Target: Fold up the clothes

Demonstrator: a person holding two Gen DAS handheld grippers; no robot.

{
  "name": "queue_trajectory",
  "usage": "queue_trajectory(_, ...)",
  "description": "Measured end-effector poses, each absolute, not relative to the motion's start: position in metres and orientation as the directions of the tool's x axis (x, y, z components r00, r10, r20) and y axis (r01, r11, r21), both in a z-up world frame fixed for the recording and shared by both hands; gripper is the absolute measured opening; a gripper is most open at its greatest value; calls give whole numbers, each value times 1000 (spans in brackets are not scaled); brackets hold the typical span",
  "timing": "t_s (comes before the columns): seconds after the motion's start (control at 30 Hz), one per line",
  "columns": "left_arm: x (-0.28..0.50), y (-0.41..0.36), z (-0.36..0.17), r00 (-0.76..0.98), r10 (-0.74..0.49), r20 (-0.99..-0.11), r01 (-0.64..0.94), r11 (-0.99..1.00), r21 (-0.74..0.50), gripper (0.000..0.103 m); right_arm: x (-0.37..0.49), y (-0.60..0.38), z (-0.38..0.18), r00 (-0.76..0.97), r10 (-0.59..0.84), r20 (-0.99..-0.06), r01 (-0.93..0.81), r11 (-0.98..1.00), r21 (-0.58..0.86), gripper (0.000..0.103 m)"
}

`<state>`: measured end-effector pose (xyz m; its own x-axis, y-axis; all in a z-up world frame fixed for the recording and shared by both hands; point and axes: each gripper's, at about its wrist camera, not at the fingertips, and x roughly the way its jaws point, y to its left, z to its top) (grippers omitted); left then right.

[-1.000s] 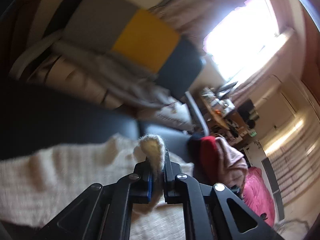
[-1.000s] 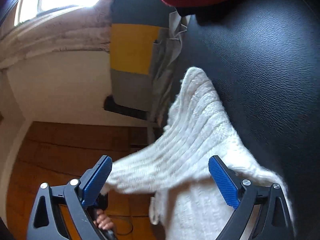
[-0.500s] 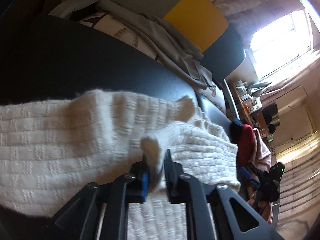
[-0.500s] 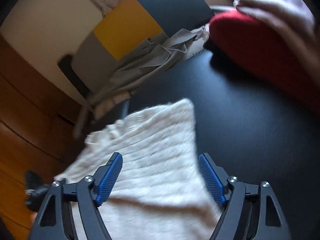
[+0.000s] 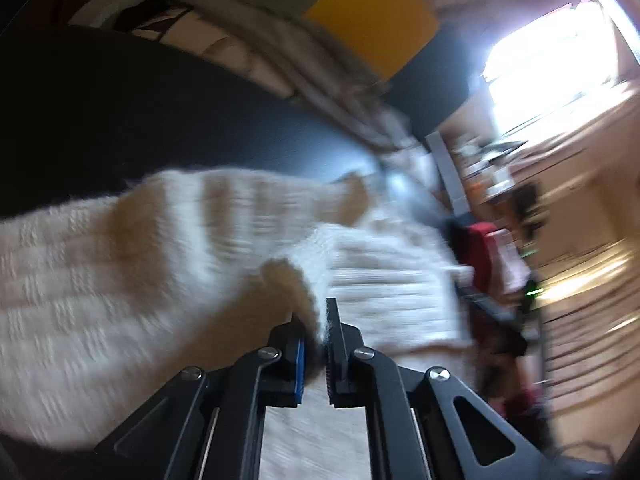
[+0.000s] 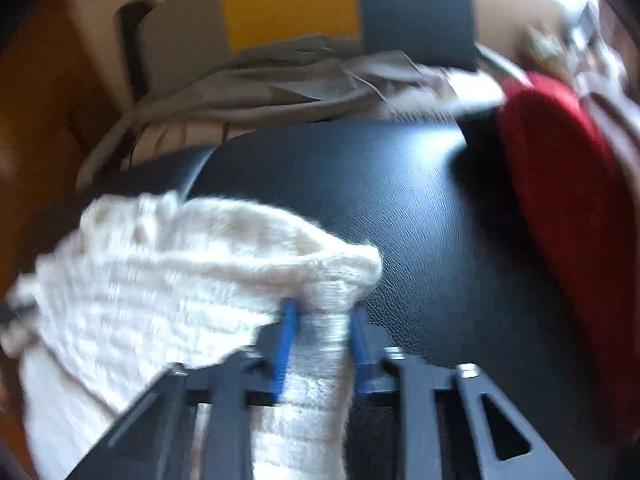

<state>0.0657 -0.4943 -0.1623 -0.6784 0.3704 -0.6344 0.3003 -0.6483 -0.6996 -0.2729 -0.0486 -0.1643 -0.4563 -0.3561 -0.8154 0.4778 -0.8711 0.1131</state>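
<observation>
Tongs: left tongs (image 5: 316,336) and right tongs (image 6: 322,332) each pinch the cream ribbed knit sweater (image 6: 160,272) — keep both grips level, edges aligned over the black leather seat (image 6: 400,200).

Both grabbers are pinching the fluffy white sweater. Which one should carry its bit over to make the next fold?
Probably the right gripper. It pinches the white sweater at its free corner beside bare black surface, so it has room. The left gripper pinches a bunched fold mid-fabric.
</observation>
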Motion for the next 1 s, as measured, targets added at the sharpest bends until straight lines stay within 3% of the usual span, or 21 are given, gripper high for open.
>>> queue_trajectory(0.1, 87, -496, -147, -728, 394, -560, 267, -590, -762, 6, -267, -39, -146, -483, -392, -783, 492, -861, 128, 16)
queue_trajectory(0.13, 90, -498, -148, -725, 384, -572, 284, -590, -756, 6, -268, -36, -145, -485, -393, -782, 487, -864, 132, 16)
queue_trajectory(0.33, 68, -514, -212, -547, 246, -800, 552, -612, -566, 9, -264, -31, -146, -502, -381, -776, 474, -872, 122, 21)
queue_trajectory(0.4, 68, -518, -210, -584, 226, -780, 565, -577, -590, 11, -262, -31, -146, -508, -377, -774, 470, -875, 117, 32)
queue_trajectory(0.5, 75, -511, -184, -553, 26, -833, 640, -627, -445, 15, -259, -29, -147, -517, -370, -772, 464, -879, 111, 34)
queue_trajectory(0.57, 79, -502, -165, -587, -49, -808, 632, -652, -419, 15, -257, -28, -147, -523, -366, -770, 460, -881, 106, 34)
queue_trajectory(0.7, 72, -454, -145, -676, -33, -737, 503, -751, -428, 17, -217, -47, -137, -512, -439, -739, 591, -804, 68, 34)
queue_trajectory(0.83, 48, -417, -162, -612, -23, -790, 448, -833, -323, 17, -181, -69, -144, -478, -447, -756, 677, -736, 7, 34)
queue_trajectory(1.0, 47, -399, -190, -589, -84, -803, 442, -866, -233, 20, -171, -55, -179, -481, -388, -786, 614, -789, 14, 35)
